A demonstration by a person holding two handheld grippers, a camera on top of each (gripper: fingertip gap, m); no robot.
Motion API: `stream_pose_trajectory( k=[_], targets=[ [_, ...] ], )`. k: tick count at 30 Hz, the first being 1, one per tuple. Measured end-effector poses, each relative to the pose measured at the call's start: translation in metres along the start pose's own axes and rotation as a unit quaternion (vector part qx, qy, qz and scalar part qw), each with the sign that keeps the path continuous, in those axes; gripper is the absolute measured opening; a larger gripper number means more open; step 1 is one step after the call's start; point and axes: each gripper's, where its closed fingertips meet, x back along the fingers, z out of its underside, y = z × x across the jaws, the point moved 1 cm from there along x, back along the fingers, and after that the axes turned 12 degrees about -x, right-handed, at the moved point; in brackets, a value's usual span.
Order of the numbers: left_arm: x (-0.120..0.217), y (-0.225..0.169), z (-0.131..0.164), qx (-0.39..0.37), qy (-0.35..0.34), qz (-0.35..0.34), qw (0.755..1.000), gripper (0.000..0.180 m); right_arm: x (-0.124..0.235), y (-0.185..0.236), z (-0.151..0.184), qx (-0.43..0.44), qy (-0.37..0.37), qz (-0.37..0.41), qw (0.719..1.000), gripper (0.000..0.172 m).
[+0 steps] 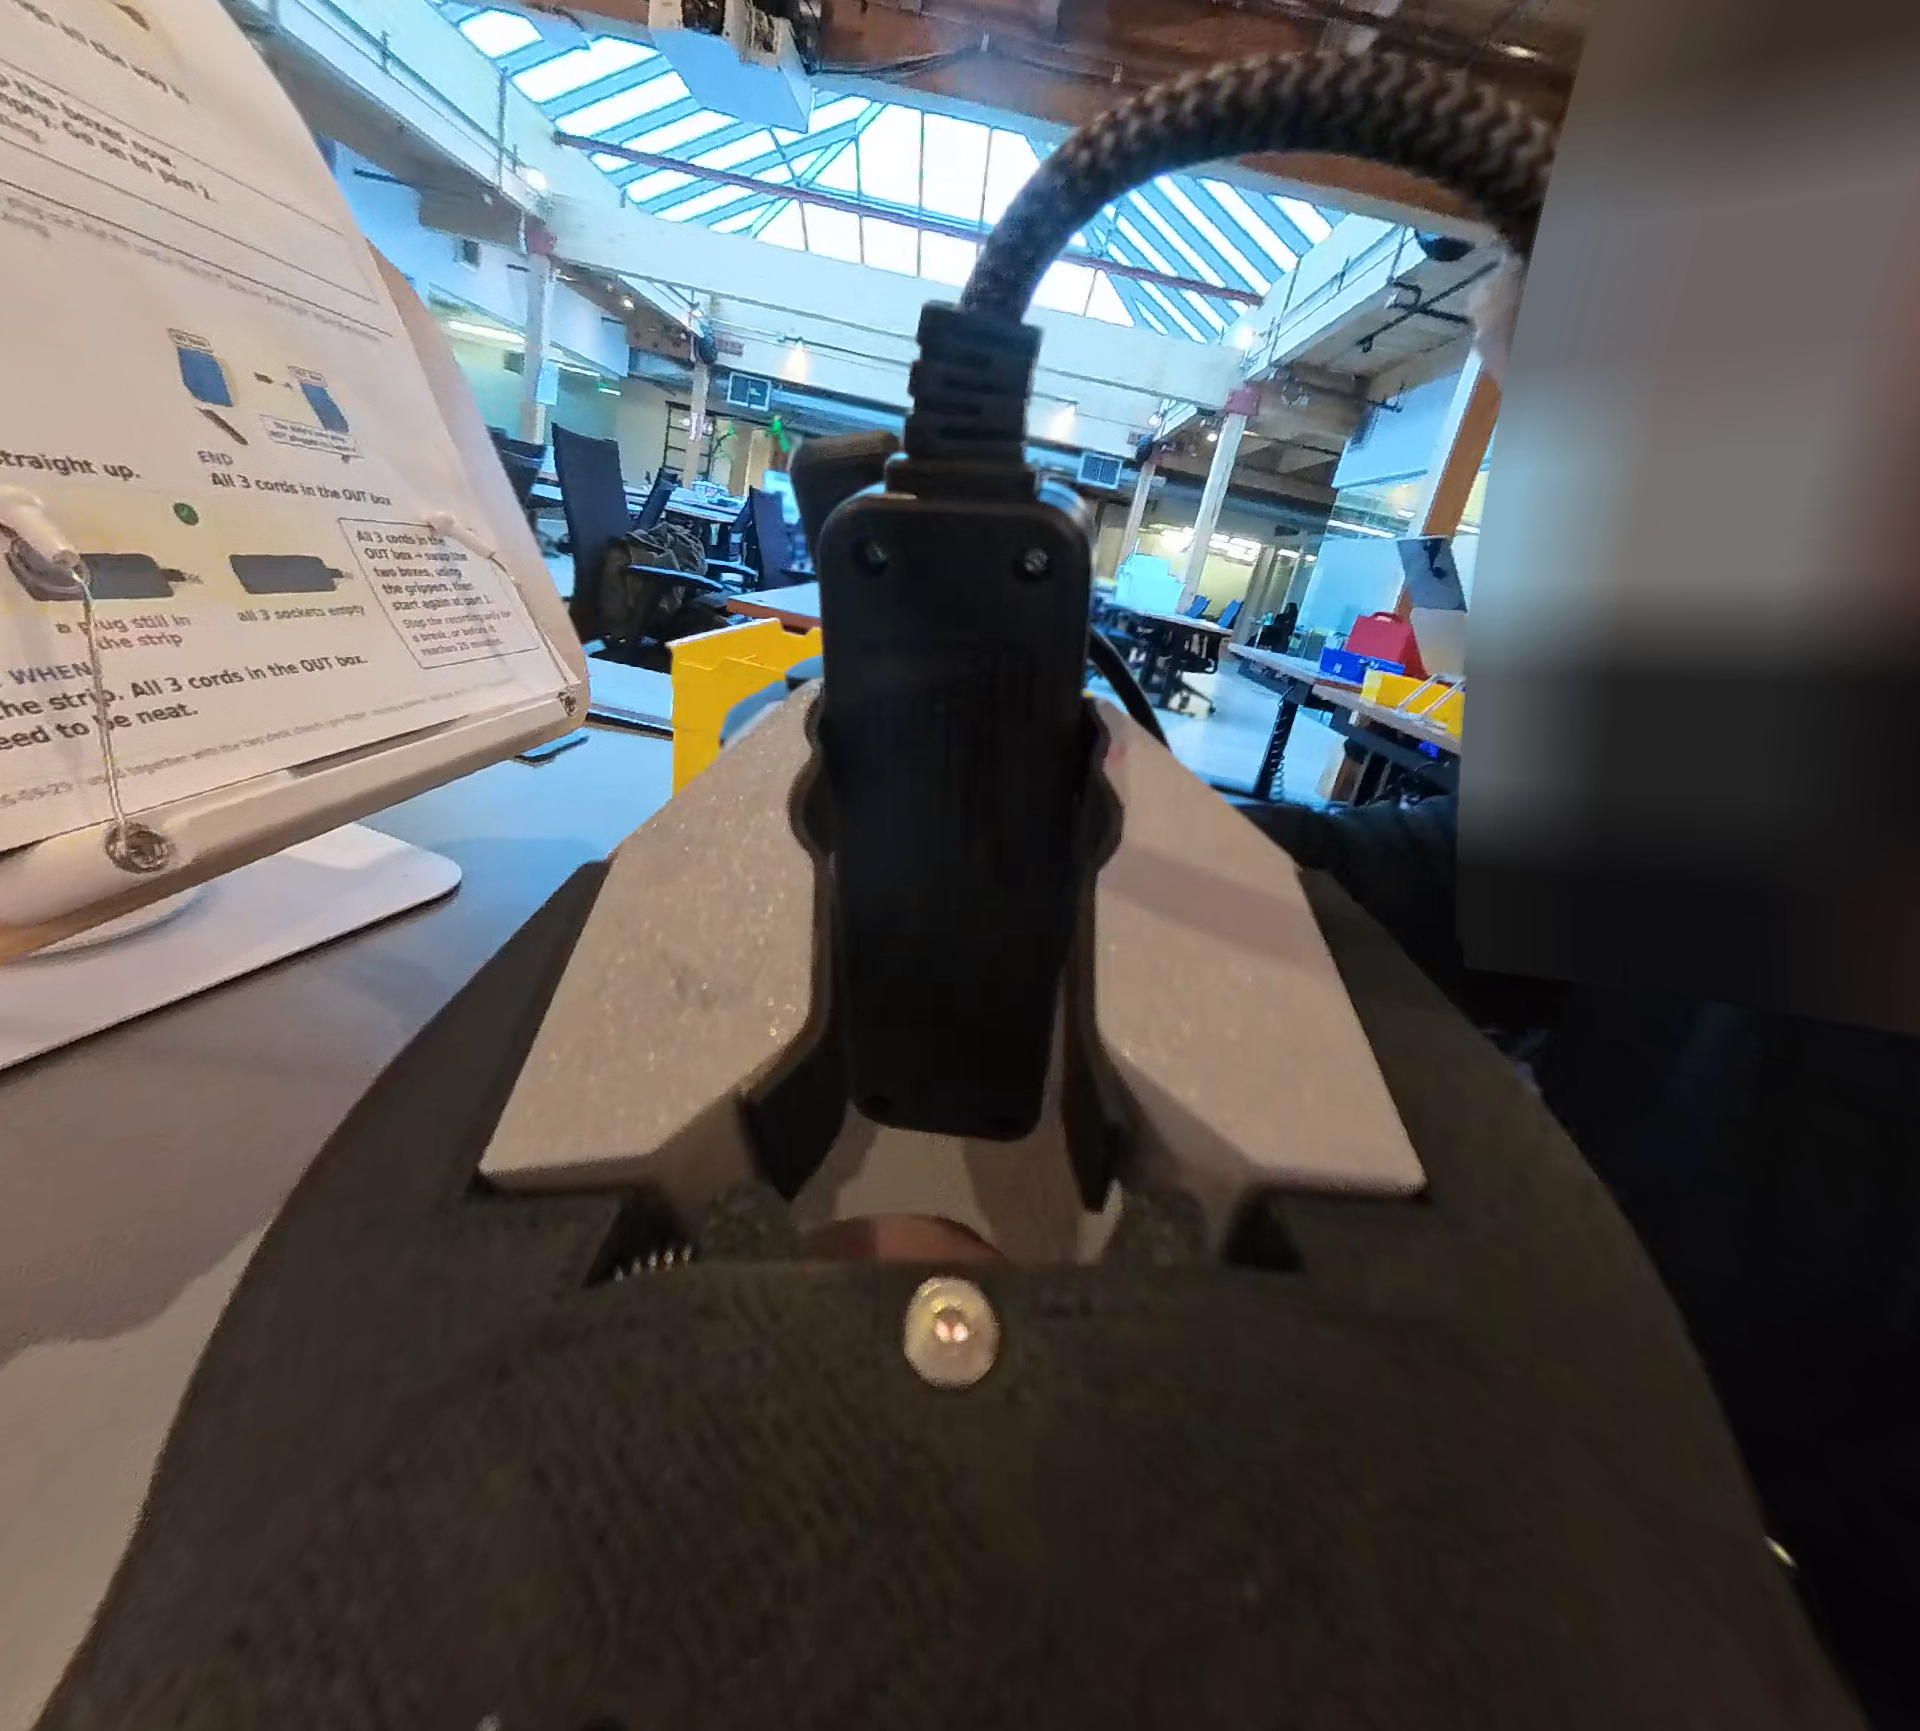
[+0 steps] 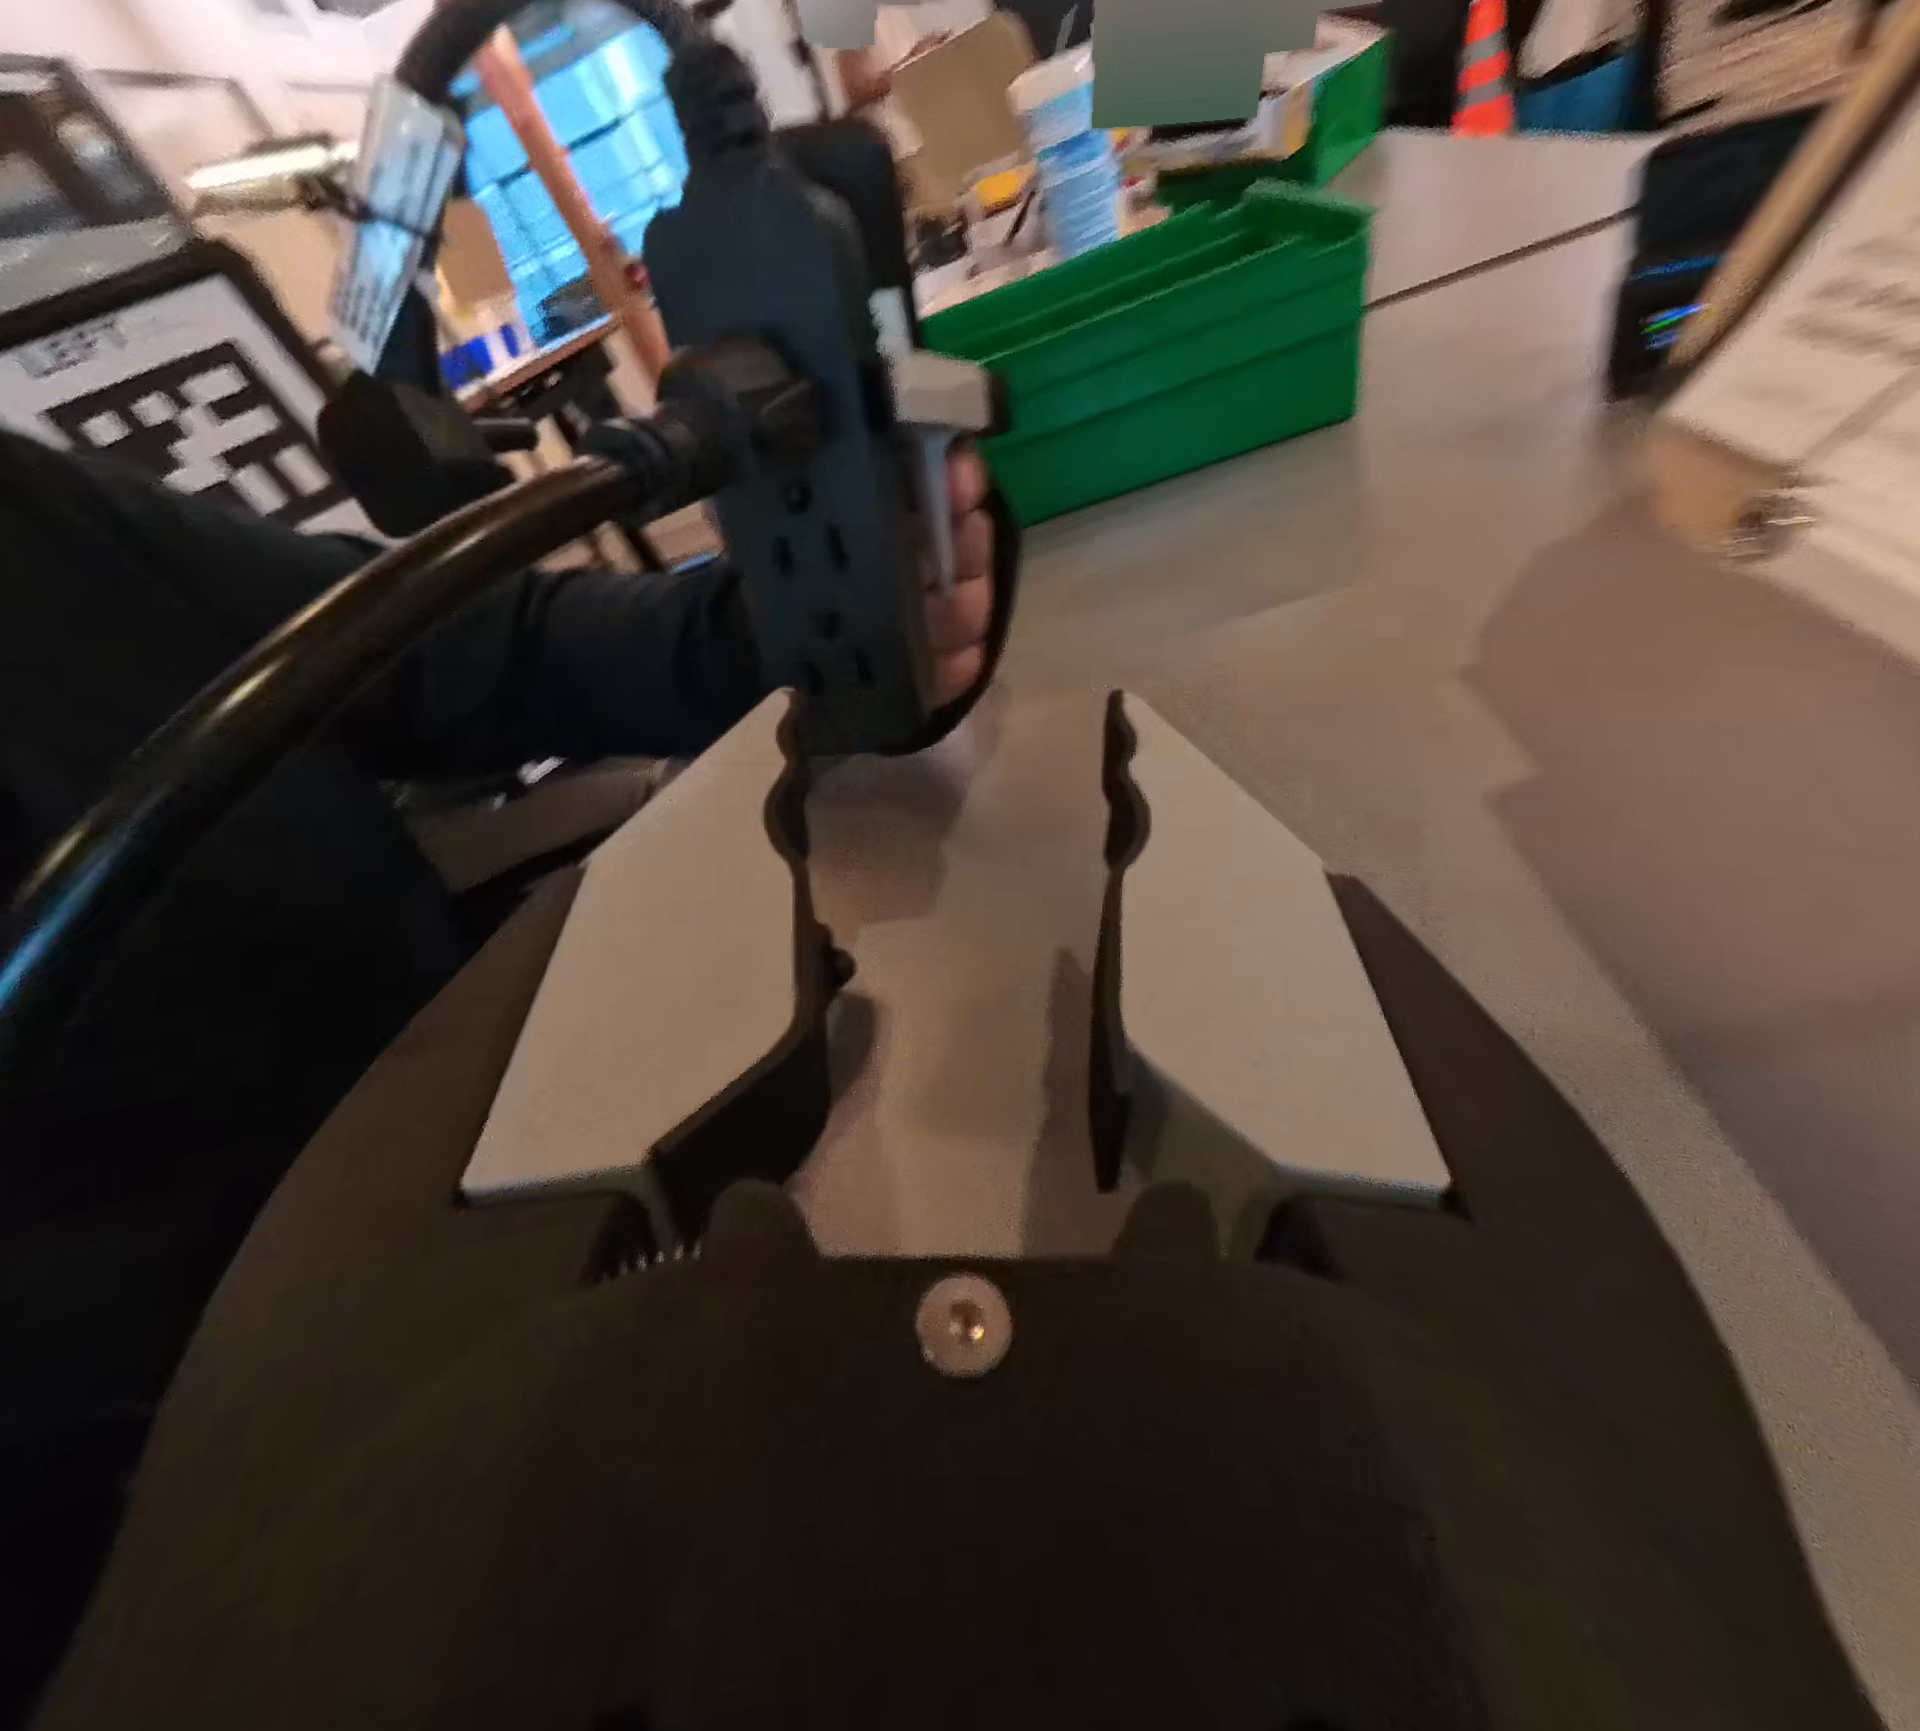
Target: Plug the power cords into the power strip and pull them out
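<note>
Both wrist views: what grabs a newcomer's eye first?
The black power strip, clamped upright between the left gripper fingers, its braided cable arching overhead. In the right view one plug sits in the strip, while the right gripper hangs open and empty above the grey table. A green bin stands behind.

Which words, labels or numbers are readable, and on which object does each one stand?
I do not copy out writing; these things bear it:
White instruction sheet, left wrist view: printed lines and small drawings, legible.
Black-and-white marker board, right wrist view: one short word, blurred.
White tub with blue label: too blurred.
Power strip: none seen.
</note>
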Motion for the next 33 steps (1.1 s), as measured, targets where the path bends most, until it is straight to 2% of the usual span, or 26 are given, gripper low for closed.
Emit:
stream_pose_trajectory(
  k=[4,6,8,10,15,20,25,27,29,30,33],
  targets=[
    [-0.007,-0.003,0.007,0.002,0.010,0.001,1.000,0.043,-0.038,0.019,0.026,0.009,0.060,-0.038,0.997,0.075],
    [-0.011,-0.004,0.012,0.000,0.016,0.001,1.000,0.043,-0.051,0.024,0.033,0.013,0.071,-0.037,0.997,0.073],
    [-0.014,-0.004,0.018,-0.007,0.031,-0.004,0.999,0.043,-0.057,0.019,0.038,0.020,0.079,-0.007,0.997,0.057],
    [-0.014,0.001,0.027,-0.008,0.052,-0.013,0.999,0.043,-0.053,0.010,0.043,0.031,0.103,0.029,0.994,0.041],
    [-0.011,0.011,0.042,0.036,0.081,-0.013,0.996,0.045,-0.031,-0.008,0.047,0.063,0.170,0.124,0.976,0.040],
    [-0.002,0.022,0.044,0.057,0.086,-0.030,0.994,0.046,-0.008,-0.034,0.066,0.102,0.258,0.216,0.936,0.041],
    [0.009,0.029,0.041,0.045,0.086,-0.043,0.994,0.028,-0.011,-0.043,0.077,0.088,0.274,0.214,0.933,0.041],
    [0.012,0.033,0.047,0.021,0.126,-0.057,0.990,0.029,-0.008,-0.049,0.080,0.087,0.277,0.219,0.931,0.041],
    [0.017,0.043,0.057,0.001,0.179,-0.091,0.980,0.045,-0.005,-0.056,0.085,0.083,0.289,0.227,0.926,0.041],
    [0.018,0.044,0.061,-0.002,0.195,-0.094,0.976,0.047,-0.005,-0.058,0.089,0.076,0.294,0.224,0.926,0.042],
    [0.018,0.042,0.061,-0.006,0.199,-0.090,0.976,0.043,-0.006,-0.059,0.091,0.059,0.294,0.216,0.929,0.043]
  ],
)
